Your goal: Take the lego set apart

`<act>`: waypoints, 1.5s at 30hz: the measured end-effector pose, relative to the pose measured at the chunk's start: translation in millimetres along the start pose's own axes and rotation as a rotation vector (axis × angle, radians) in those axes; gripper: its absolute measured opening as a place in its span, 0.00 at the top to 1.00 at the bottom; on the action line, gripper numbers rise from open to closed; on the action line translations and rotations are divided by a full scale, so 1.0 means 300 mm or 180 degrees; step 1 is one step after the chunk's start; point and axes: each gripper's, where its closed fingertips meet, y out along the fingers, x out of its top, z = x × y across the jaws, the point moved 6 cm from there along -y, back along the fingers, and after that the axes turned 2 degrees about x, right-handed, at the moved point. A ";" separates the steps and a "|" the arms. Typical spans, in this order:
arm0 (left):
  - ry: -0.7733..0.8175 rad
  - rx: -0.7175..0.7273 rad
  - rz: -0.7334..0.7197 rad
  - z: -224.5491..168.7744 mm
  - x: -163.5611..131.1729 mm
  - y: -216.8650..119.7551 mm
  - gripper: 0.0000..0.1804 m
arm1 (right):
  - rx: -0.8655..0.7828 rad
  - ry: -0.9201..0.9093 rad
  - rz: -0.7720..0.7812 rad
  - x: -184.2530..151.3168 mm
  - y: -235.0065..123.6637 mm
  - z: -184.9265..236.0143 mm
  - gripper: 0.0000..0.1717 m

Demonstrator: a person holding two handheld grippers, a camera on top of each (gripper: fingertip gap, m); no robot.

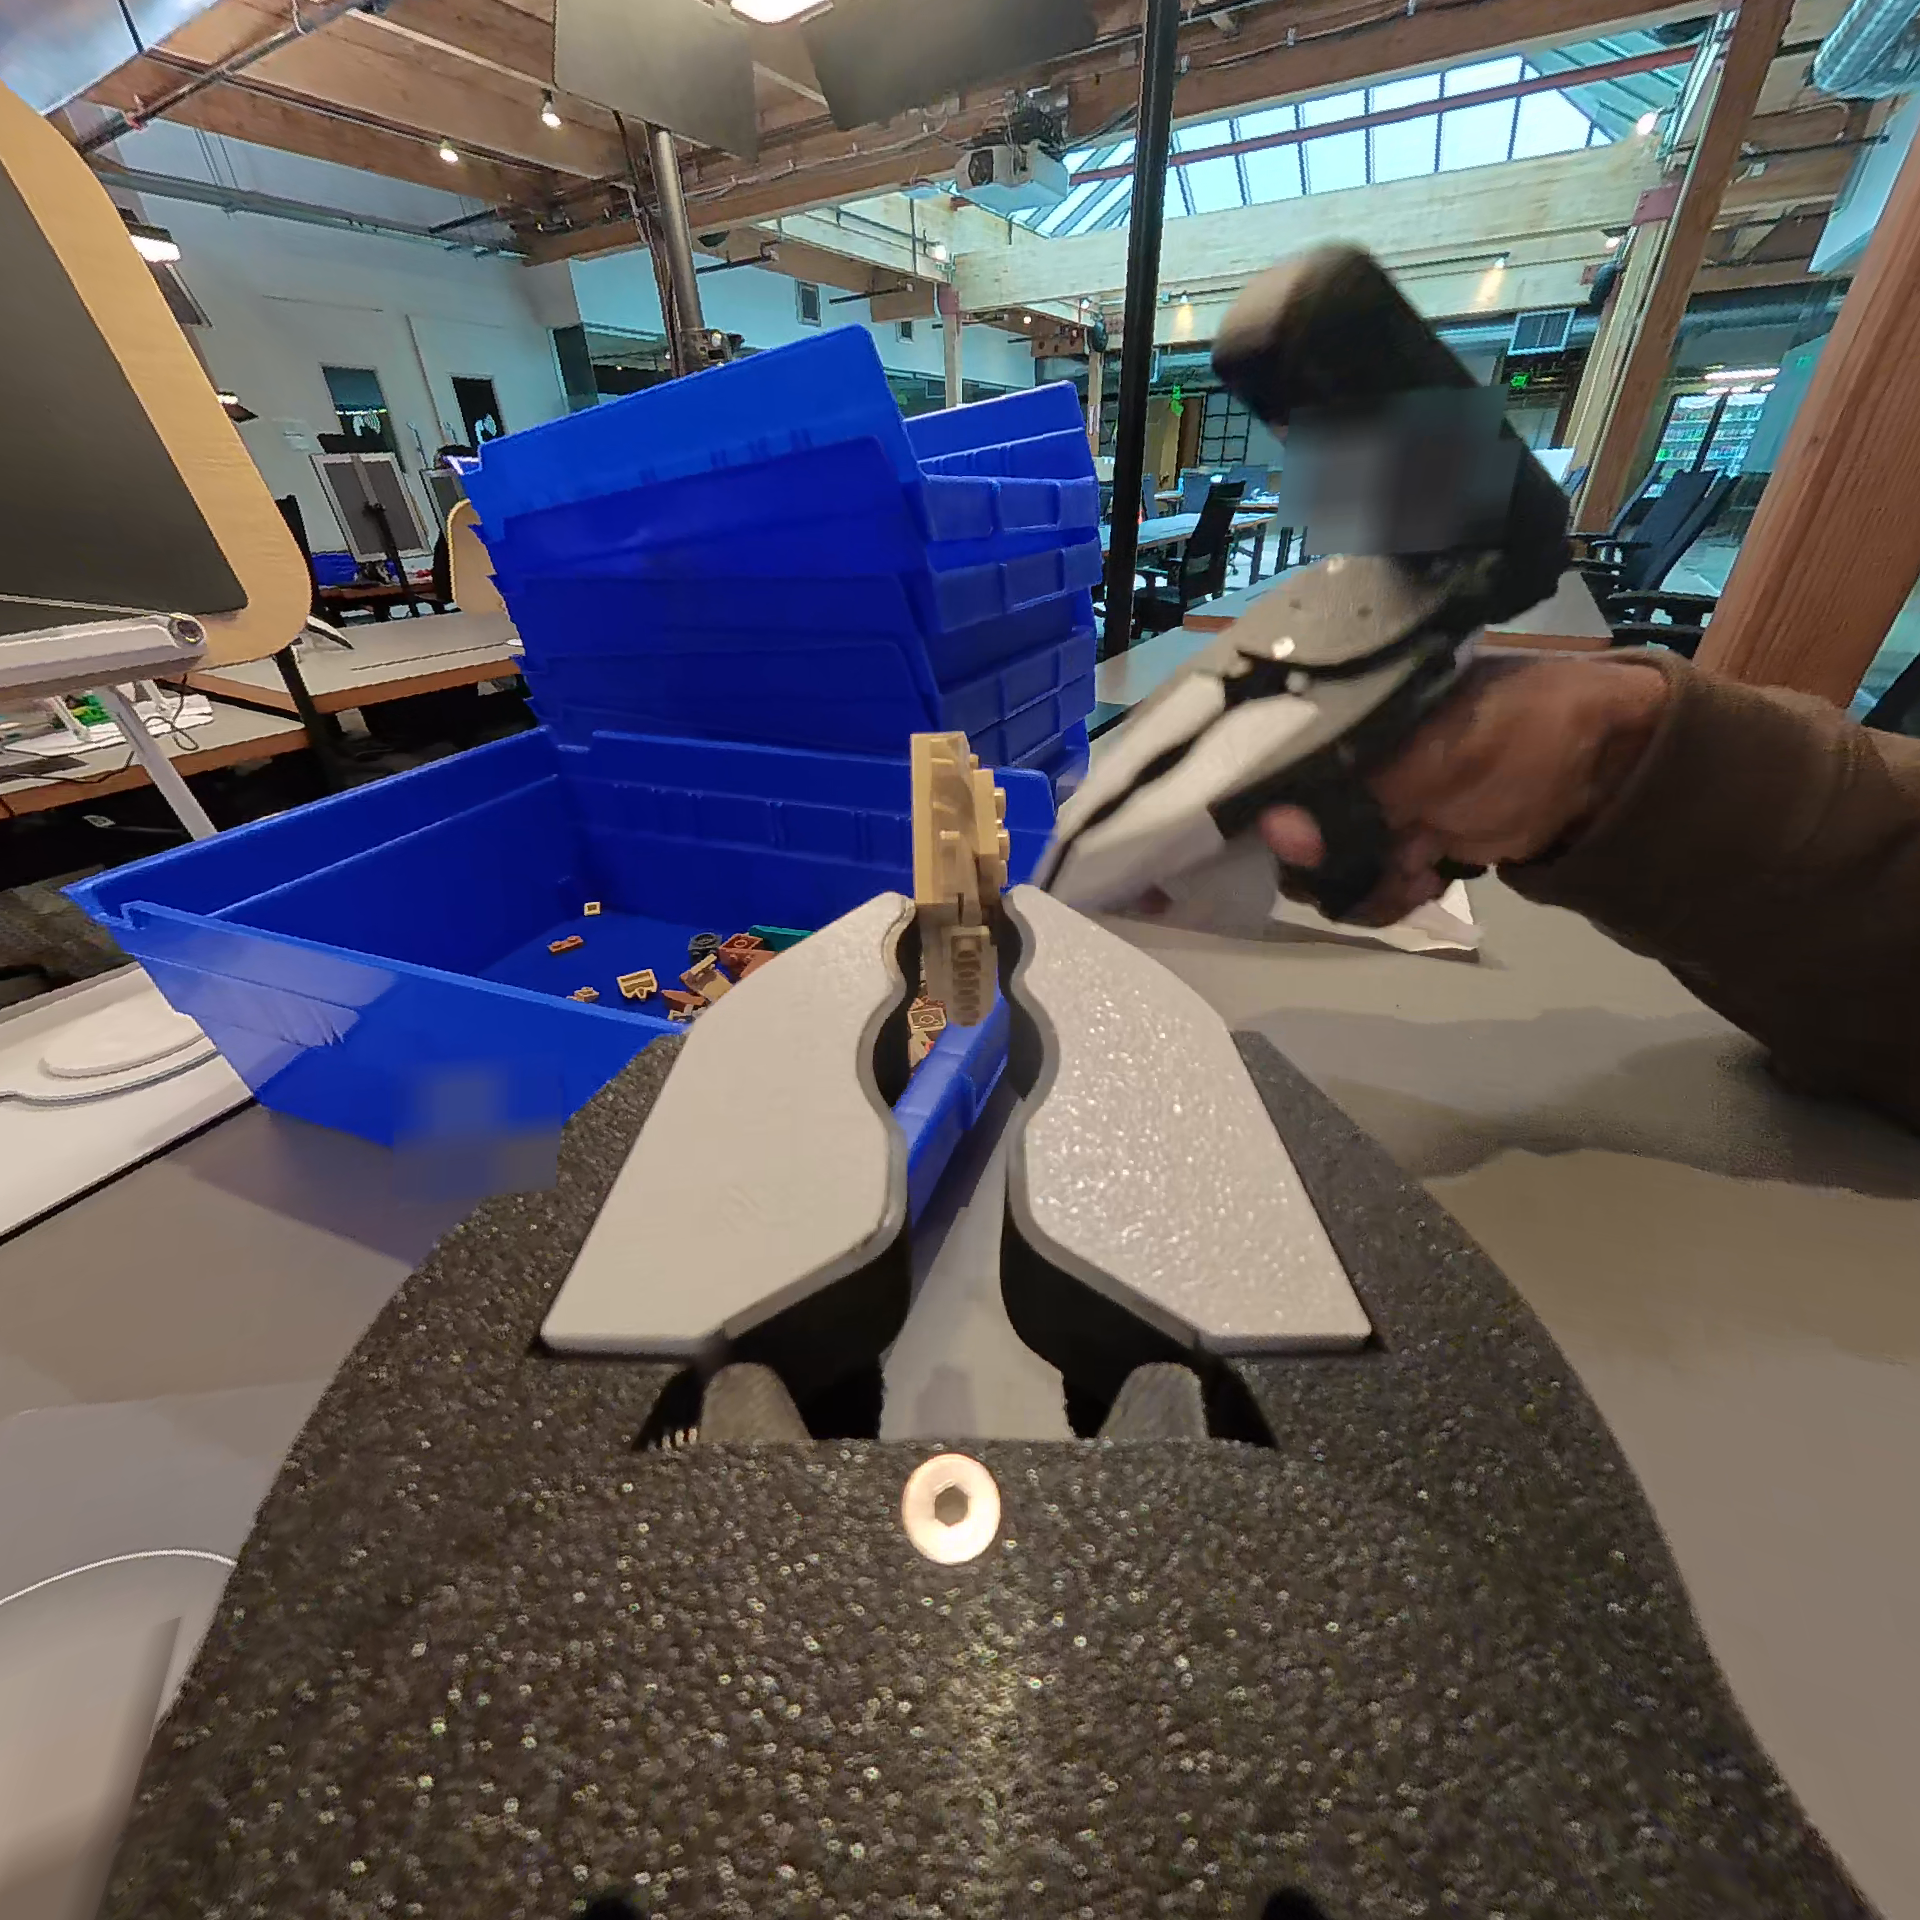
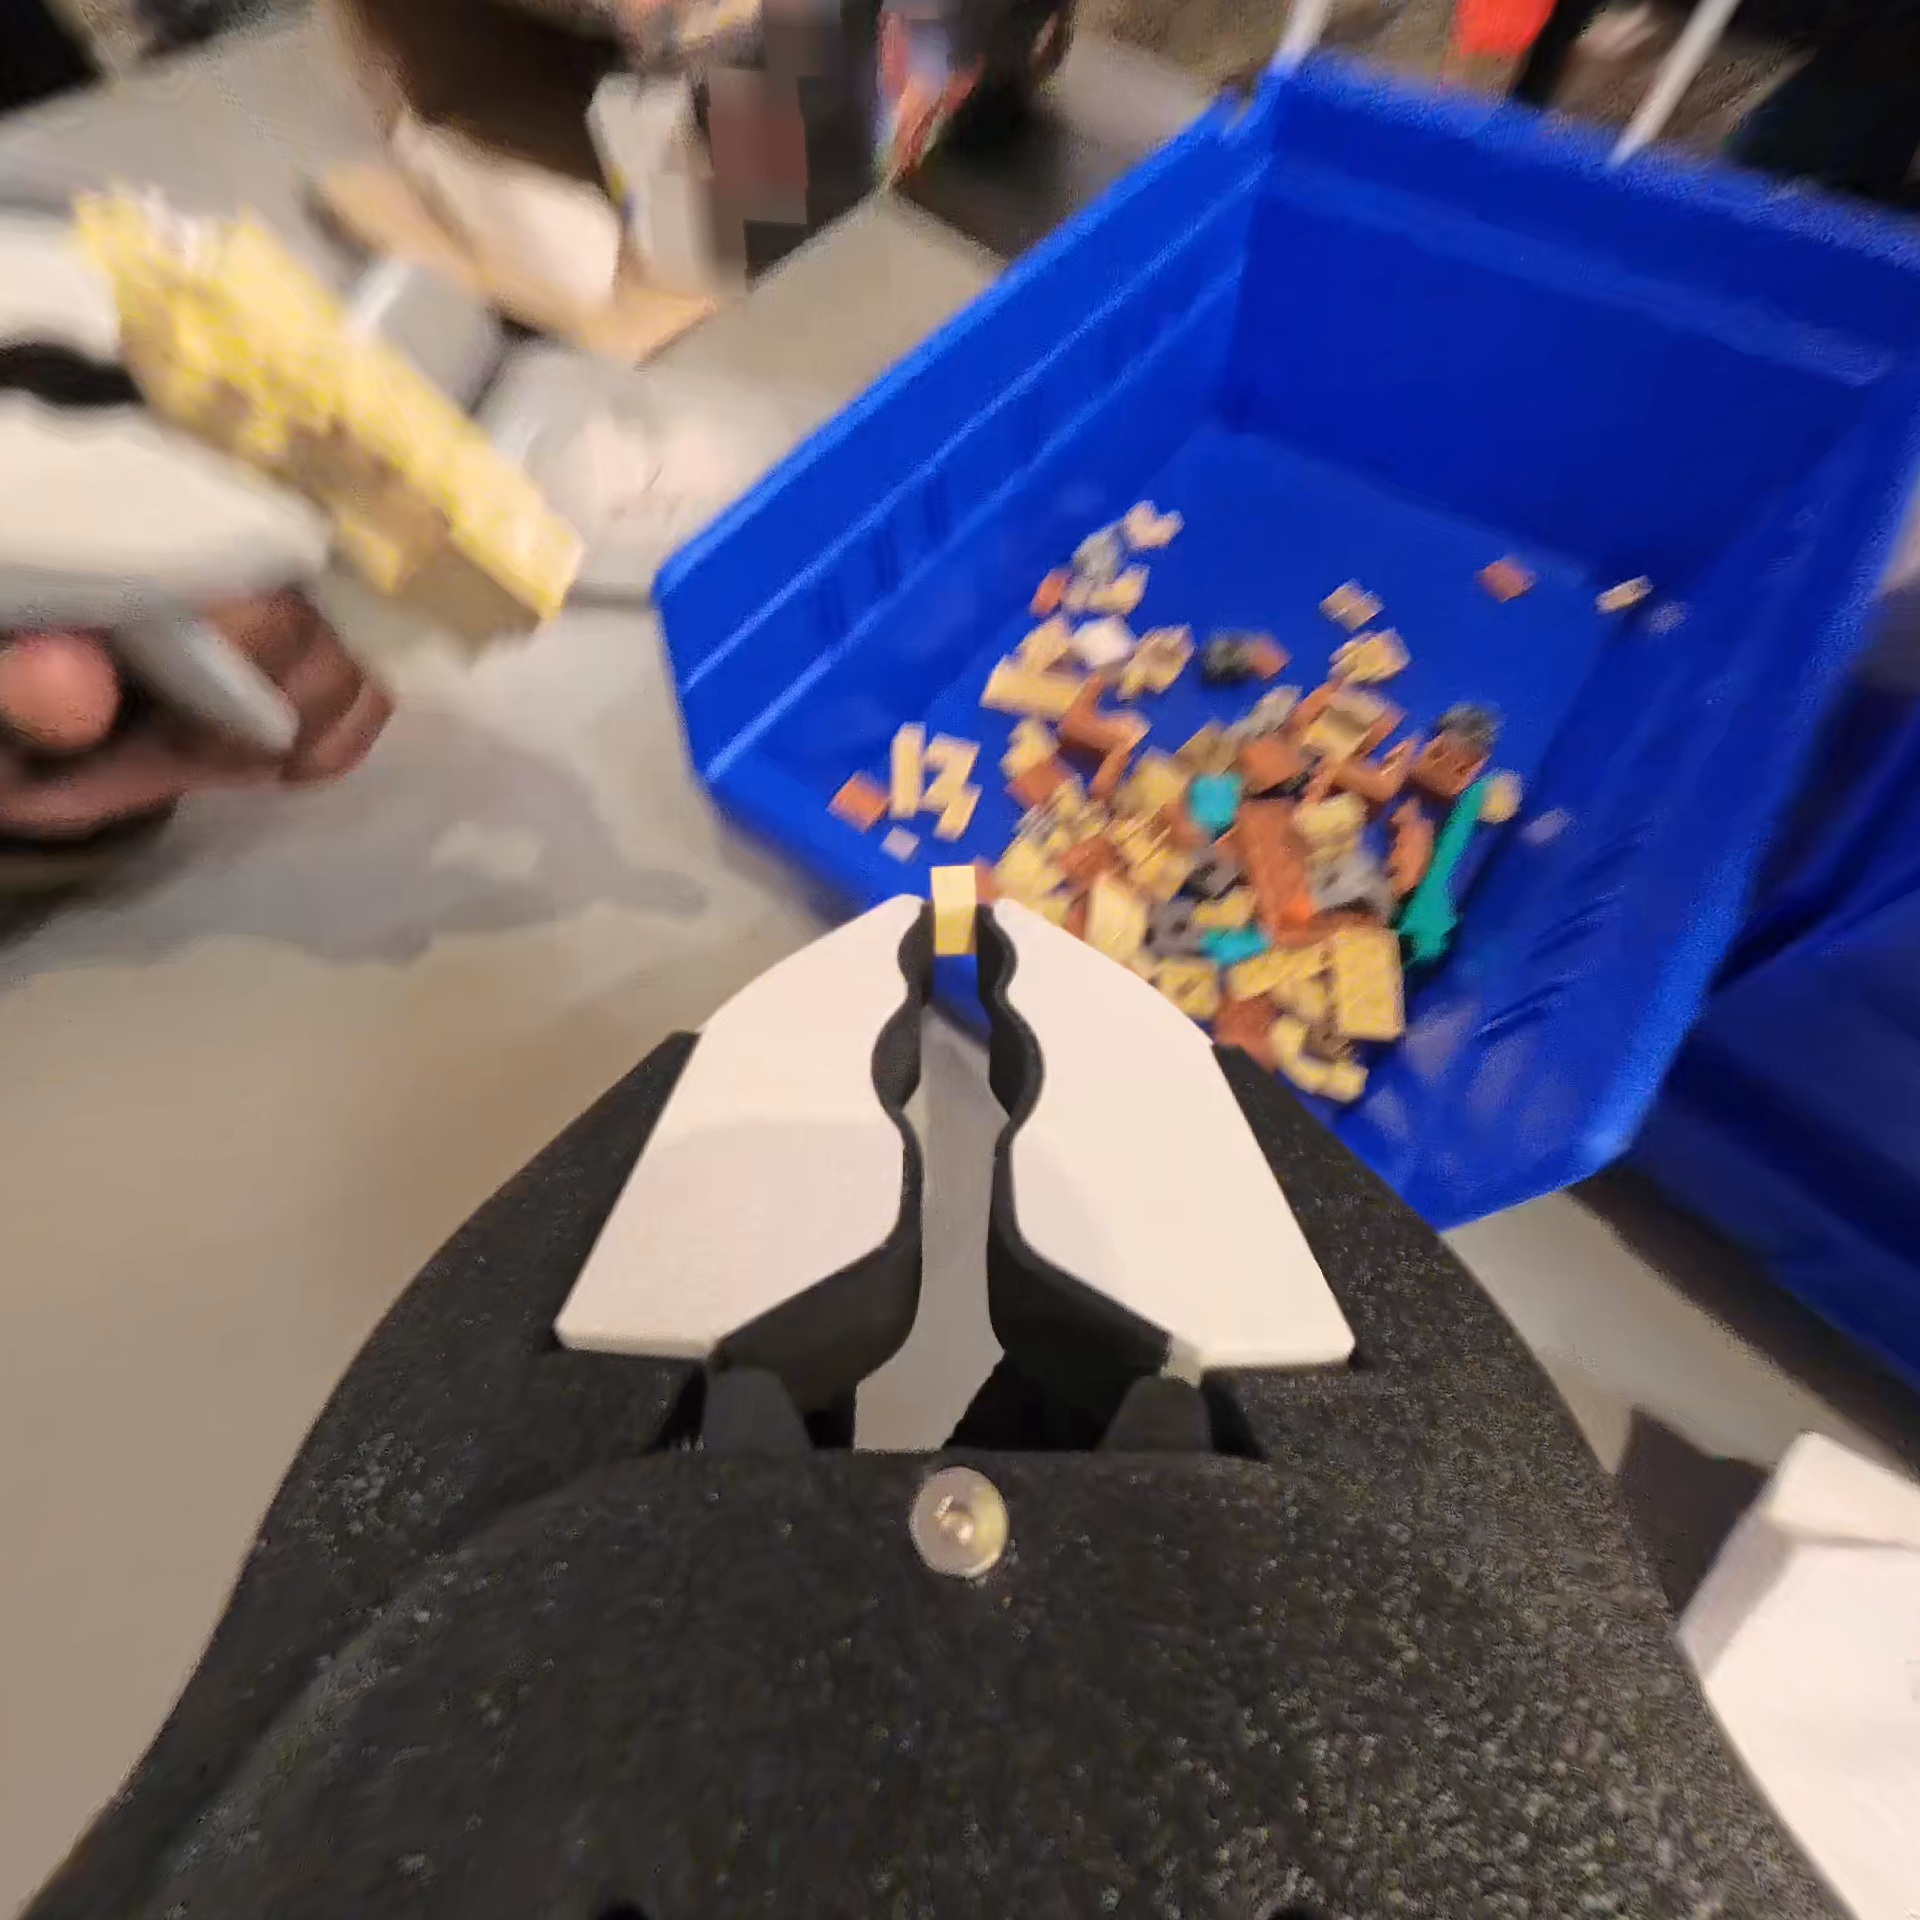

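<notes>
— Two grippers, each with something tan in it. What has the left gripper (image 1: 958, 914) got?

— A tan brick assembly (image 1: 956, 831), several plates stacked, standing upright out of the tips. Both grey fingers (image 1: 821, 1039) press on its lower end, so the jaws are nearly closed with only that width between them. It sits just above the near rim of the open blue bin (image 1: 343, 997).

— And the right gripper (image 2: 956, 914)?

— Closed down on a small tan brick (image 2: 954, 906), a single little block pinched at the very tips of its white fingers (image 2: 1081, 1039). It hovers over the near edge of the blue bin (image 2: 1299, 343), beside the heap of loose bricks (image 2: 1226, 831) — tan, brown, a few teal and grey ones.

— Can each one be seen from the other side?

— Yes. From the left camera the right gripper shows blurred at the right, held in a hand (image 1: 1455, 790) with a brown sleeve, low over the grey table (image 1: 1558, 1299). From the right camera the left one shows far left, blurred, with its tan assembly sticking out.

— Anything behind the bin?

— A stack of empty blue bins (image 1: 790, 561), right against its far wall.
</notes>
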 end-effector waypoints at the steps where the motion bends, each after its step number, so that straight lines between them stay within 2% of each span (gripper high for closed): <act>1: -0.0005 -0.0004 0.0007 0.000 -0.003 0.001 0.93 | -0.0154 0.0044 -0.0136 0.039 0.003 -0.027 0.96; 2: -0.0014 -0.0012 0.0012 0.002 -0.007 0.001 0.93 | -0.0297 0.0077 -0.0208 0.067 0.015 -0.054 0.92; 4: -0.0077 -0.0060 0.0014 0.007 -0.012 -0.001 0.93 | -0.0407 0.0135 -0.0209 0.093 0.054 -0.085 0.78; 5: -0.0142 -0.0105 0.0007 0.010 -0.014 -0.003 0.93 | -0.0381 0.0120 -0.0232 0.097 0.070 -0.083 0.76; 9: -0.0617 -0.0274 -0.0181 0.030 -0.010 -0.011 0.93 | -0.0386 -0.0225 -0.0621 0.091 0.082 -0.025 0.76; 15: -0.1160 -0.0397 -0.0391 0.041 -0.007 -0.015 0.93 | -0.0328 -0.1306 -0.1369 0.112 0.030 0.174 0.74; 18: -0.1408 -0.0412 -0.0501 0.055 -0.007 -0.021 0.93 | -0.0604 -0.1771 -0.1486 0.115 0.032 0.249 0.72; 21: -0.1554 -0.0470 -0.0516 0.056 -0.015 -0.017 0.93 | -0.0950 -0.2108 -0.1384 0.108 0.066 0.276 0.65; 25: -0.1543 -0.0581 -0.0445 0.035 -0.023 -0.004 0.93 | -0.1194 -0.2291 -0.1271 0.102 0.103 0.284 0.64; 28: -0.1541 -0.0703 -0.0359 0.014 -0.031 0.008 0.93 | -0.1320 -0.2448 -0.1317 0.102 0.106 0.282 0.75; 32: -0.1396 -0.0798 -0.0193 0.005 -0.027 0.007 0.92 | -0.1358 -0.2820 -0.1287 0.098 0.088 0.274 0.75; 36: -0.1115 -0.0686 -0.0137 0.017 -0.002 -0.011 0.87 | -0.1347 -0.3179 -0.1117 0.077 0.083 0.256 0.75; 41: -0.0772 -0.0708 0.0268 0.004 -0.015 -0.007 0.82 | -0.1287 -0.3751 -0.0969 0.048 0.090 0.268 0.75; 45: -0.0713 -0.0823 0.0523 -0.013 -0.039 0.000 0.84 | -0.1199 -0.4091 -0.0945 0.034 0.096 0.292 0.75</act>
